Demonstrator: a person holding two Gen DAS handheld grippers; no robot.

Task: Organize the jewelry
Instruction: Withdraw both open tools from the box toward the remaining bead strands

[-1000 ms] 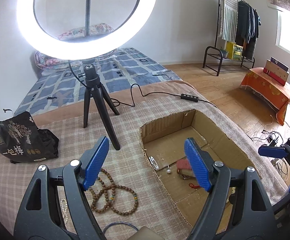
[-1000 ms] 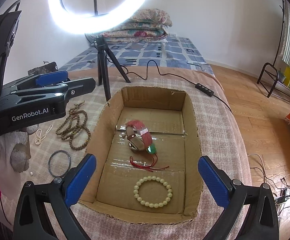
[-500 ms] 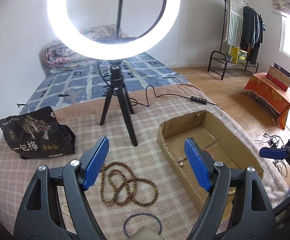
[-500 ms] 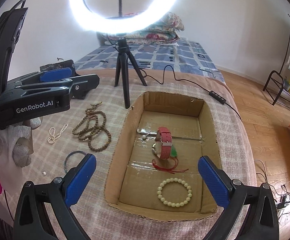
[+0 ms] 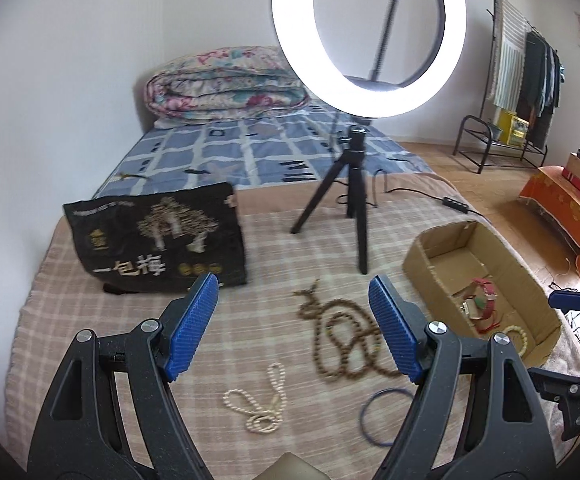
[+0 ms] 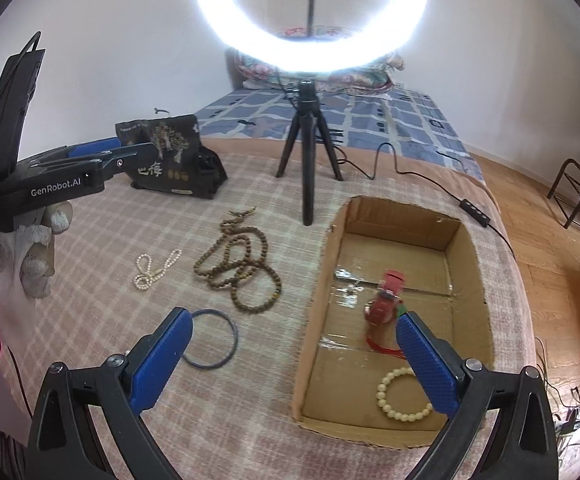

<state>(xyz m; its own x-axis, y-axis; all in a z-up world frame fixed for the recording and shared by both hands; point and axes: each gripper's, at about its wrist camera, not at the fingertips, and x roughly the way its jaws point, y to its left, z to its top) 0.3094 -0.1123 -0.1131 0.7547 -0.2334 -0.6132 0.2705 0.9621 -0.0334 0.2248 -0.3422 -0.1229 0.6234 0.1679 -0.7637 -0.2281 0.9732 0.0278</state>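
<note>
Between the wide-spread blue pads of the left gripper (image 5: 292, 320), which holds nothing, a checked blanket (image 5: 250, 320) stretches away. Just ahead of its right pad lies a long string of brown wooden beads (image 5: 346, 340) in loose loops. Nearer the gripper, between the two pads, sits a small string of white pearls (image 5: 260, 400), and close inside the right finger lies a thin dark blue ring (image 5: 382, 416). Farther ahead and to the left stands a black bag (image 5: 154, 240) with gold print. Ahead and slightly right, a black tripod (image 5: 350, 200) carries a glowing ring light (image 5: 370, 36).

Off to the right of the left gripper sits an open cardboard box (image 5: 430, 256). The right gripper (image 6: 294, 360) hangs over the box's near left wall, its pads also wide apart and empty: the left pad sits beside the blue ring (image 6: 210, 340), the right pad over the box floor. Inside the box, just ahead of that right pad, lies a red watch (image 6: 386, 304) with a red cord (image 6: 382, 344) trailing from it, and a cream bead bracelet (image 6: 402, 396) lies partly under the pad. The brown beads (image 6: 242, 268) and pearls (image 6: 154, 268) lie ahead and left of the right gripper.
</note>
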